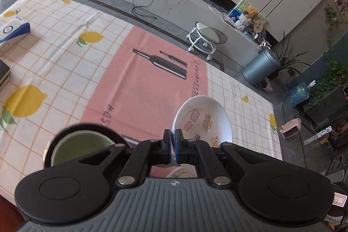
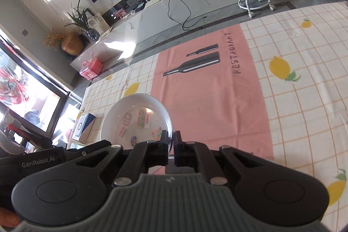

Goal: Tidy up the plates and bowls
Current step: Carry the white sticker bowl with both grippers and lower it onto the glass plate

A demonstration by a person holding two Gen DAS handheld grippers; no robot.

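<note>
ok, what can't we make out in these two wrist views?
- Left wrist: green-lined dish is blurred, its near side hidden behind the left gripper.
- Left wrist: left bowl, near rim and underside hidden by the gripper body.
- Right wrist: right bowl, near part hidden by the right gripper.
- Whether these are one bowl or two: cannot tell.

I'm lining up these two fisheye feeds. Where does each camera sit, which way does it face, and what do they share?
Left wrist: on the left tool, angled down across the table; its closed fingers pinch a white sticker-decorated bowl.
Right wrist: on the right tool, angled down likewise, shut on the bowl's rim; a fingertip shows bottom left.
Shared: the bowl, the pink restaurant-print placemat and the white wheeled stool.
</note>
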